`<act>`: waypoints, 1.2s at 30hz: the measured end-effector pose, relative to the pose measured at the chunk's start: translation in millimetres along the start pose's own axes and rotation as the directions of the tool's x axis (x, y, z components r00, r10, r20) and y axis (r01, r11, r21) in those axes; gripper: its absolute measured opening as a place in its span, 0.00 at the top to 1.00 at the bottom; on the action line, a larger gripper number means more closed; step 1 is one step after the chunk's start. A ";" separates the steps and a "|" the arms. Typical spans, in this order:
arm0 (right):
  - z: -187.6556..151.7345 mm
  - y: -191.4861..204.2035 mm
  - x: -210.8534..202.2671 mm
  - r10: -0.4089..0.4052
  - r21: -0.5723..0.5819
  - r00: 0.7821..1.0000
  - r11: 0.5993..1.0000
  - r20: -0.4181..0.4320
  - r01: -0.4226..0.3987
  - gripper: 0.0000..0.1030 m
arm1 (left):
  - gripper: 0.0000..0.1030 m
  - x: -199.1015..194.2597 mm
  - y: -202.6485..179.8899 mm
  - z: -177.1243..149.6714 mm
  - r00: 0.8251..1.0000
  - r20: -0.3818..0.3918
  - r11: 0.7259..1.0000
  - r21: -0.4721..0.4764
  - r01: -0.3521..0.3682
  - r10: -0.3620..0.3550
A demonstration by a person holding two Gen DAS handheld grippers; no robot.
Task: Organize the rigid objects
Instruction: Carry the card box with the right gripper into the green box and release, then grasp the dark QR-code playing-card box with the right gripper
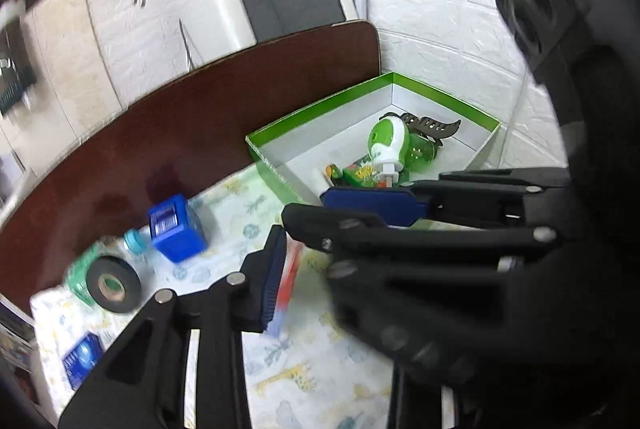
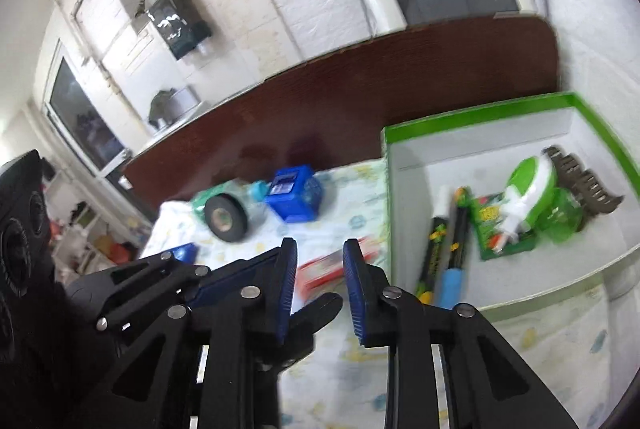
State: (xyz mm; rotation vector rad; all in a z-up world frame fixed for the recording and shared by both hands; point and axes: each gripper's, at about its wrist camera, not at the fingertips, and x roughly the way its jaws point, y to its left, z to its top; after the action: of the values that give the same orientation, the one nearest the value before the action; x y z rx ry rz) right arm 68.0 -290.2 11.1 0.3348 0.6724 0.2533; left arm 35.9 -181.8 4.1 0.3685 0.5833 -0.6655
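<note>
Two grippers are crossing each other above a pale animal-print mat (image 1: 304,381) on a dark brown table (image 1: 192,117). The right gripper (image 2: 320,243) is showing a narrow gap between its blue pads (image 2: 287,285), and nothing is pressing against them. A blurred red box (image 2: 320,269) is lying on the mat just beyond that gap. For the left gripper (image 1: 320,253) I cannot tell if it is open or closed, because the right one is covering its second finger. To the right, a green box (image 2: 460,115) with a white inside is holding a green and white plug-in device (image 2: 528,185), a brown hair claw (image 2: 580,181), a green packet (image 2: 486,217) and some pens (image 2: 456,229). On the mat, to the left, a roll of black tape (image 2: 226,213) is standing on its edge near a blue box (image 2: 294,195), and a small blue packet (image 1: 82,357) is lying apart from them.
</note>
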 end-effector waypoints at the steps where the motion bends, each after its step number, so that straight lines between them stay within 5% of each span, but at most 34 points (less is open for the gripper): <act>1: 1.3 -3.8 -3.1 -0.037 -0.004 0.999 0.999 0.019 0.037 0.74 | 0.69 6.0 -2.0 2.9 1.000 -0.008 1.000 0.003 0.015 -0.015; 4: 1.2 -27.5 -12.8 0.008 0.082 1.000 0.997 0.006 -0.009 0.74 | 0.68 9.0 4.0 5.3 1.000 -0.007 1.000 -0.011 -0.026 0.026; 6: -2.2 -36.3 -22.9 -0.033 0.059 0.999 0.998 0.023 0.031 0.74 | 0.67 3.5 20.7 -2.8 0.999 0.019 0.997 -0.055 -0.049 0.051; 10: -7.0 -43.8 -20.4 0.018 0.072 1.000 0.997 -0.006 -0.018 0.74 | 0.64 6.1 70.0 -26.3 0.992 -0.048 0.972 -0.203 -0.120 0.112; 15: -21.4 -21.6 5.0 0.100 0.025 0.990 0.995 -0.100 -0.098 0.74 | 0.60 10.3 109.8 -65.5 0.974 -0.156 0.928 -0.311 -0.205 0.163; 18: -35.2 3.4 31.2 0.131 -0.025 0.974 0.990 -0.187 -0.138 0.72 | 0.46 8.0 120.0 -87.8 0.967 -0.202 0.910 -0.352 -0.217 0.152; 24: -50.5 20.6 84.1 0.175 0.046 0.929 0.985 -0.325 -0.169 0.55 | 0.41 0.8 115.7 -128.7 0.969 -0.234 0.929 -0.333 -0.161 0.084; 36: -49.7 38.3 129.4 0.083 0.055 0.921 0.996 -0.381 -0.068 0.48 | 0.40 24.0 124.3 -139.2 0.979 -0.202 0.938 -0.344 -0.034 -0.039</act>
State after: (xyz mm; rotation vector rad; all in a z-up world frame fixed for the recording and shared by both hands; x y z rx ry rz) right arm 129.0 -200.9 -83.6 0.3541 1.0540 0.3850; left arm 80.8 -33.3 -102.3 0.1054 0.8846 -0.5162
